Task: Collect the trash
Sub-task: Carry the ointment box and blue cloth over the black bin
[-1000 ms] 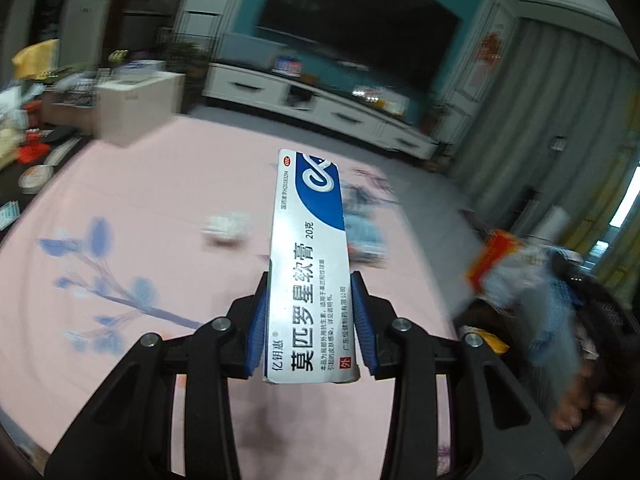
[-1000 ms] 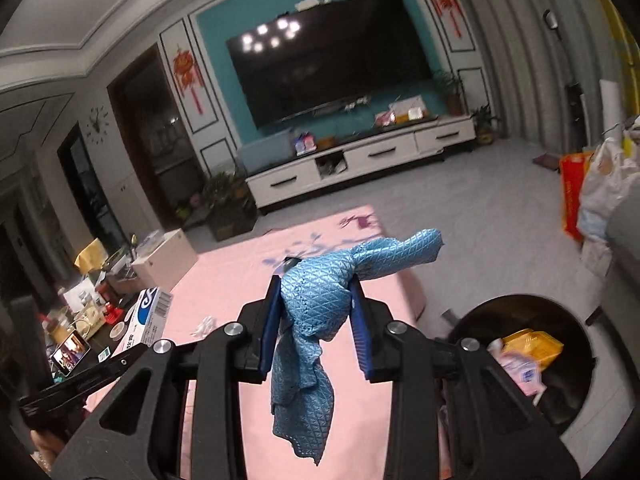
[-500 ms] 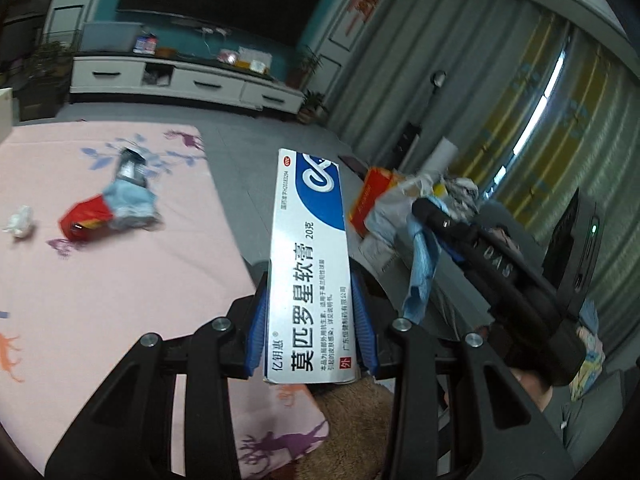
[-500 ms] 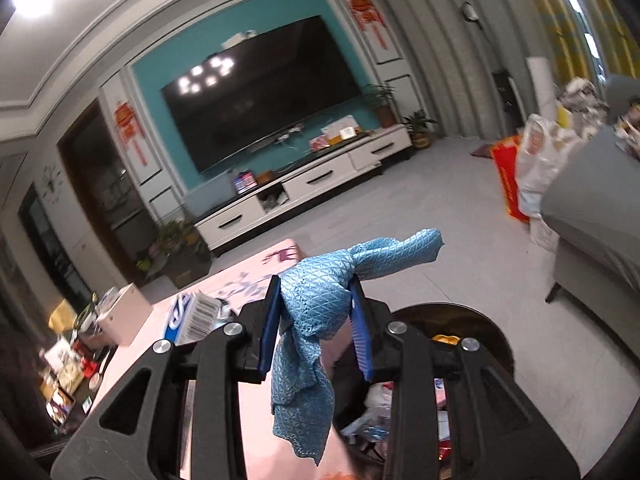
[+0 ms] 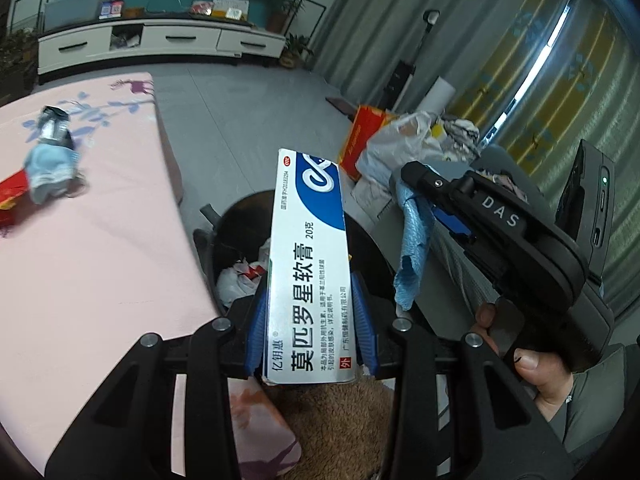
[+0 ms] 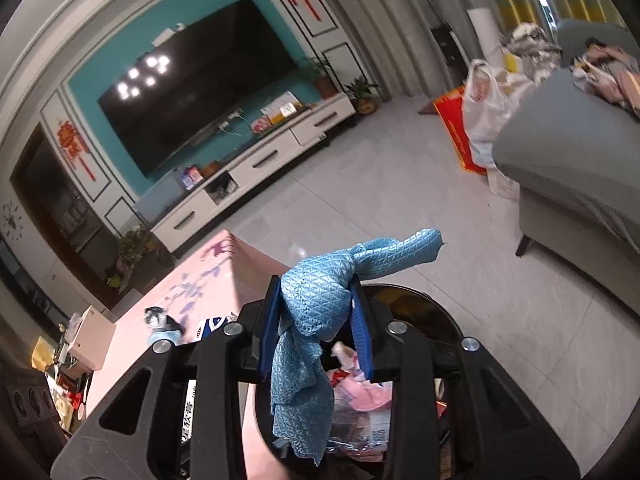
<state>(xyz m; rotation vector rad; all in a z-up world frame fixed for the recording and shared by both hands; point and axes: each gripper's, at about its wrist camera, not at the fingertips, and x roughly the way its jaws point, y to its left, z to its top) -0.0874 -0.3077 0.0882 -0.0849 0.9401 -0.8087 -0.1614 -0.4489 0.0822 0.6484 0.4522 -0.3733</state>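
Trash bin [image 5: 372,248] sits below both loads: left gripper [image 5: 311,322] clamping ointment box [image 5: 310,264], right gripper [image 6: 316,328] clamping blue cloth [image 6: 312,320]; centre each over the bin before letting go

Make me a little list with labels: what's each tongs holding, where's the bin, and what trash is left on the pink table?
left tongs: shut on the white-and-blue cardboard ointment box, held upright
right tongs: shut on the crumpled light-blue quilted cloth, which hangs down
bin: round black trash bin on the grey floor beside the table, below both tongs, wrappers already inside
pink tablecloth table: a light-blue wad, a red packet and a small silver pack lie on it
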